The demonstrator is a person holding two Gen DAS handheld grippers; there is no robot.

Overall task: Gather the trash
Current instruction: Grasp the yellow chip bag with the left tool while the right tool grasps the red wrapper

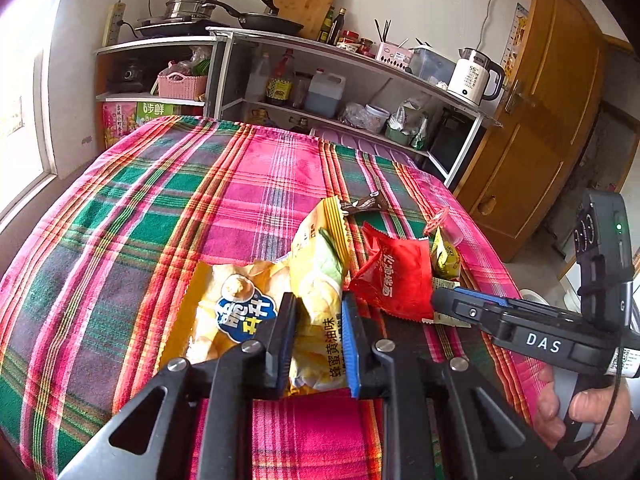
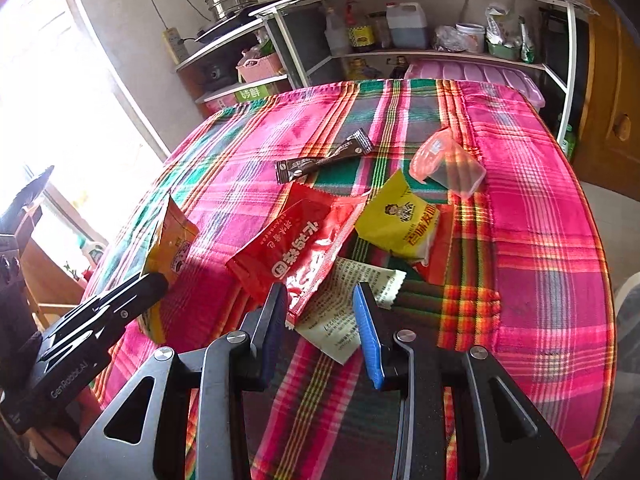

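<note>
On plaid cloth (image 1: 140, 208): left gripper (image 1: 319, 312) pinching crinkled yellow chip bag (image 1: 240, 300).

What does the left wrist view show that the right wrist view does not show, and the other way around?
Only the left wrist view shows the left gripper from behind, shut on the yellow chip bag, and a hand gripping the other tool's handle. Only the right wrist view shows the right gripper from behind, with jaws apart over the white printed wrapper and pressing on nothing, and the clear plastic cup in full. Both show the red wrapper, the small yellow packet, the brown sachets and the plaid cloth.
</note>
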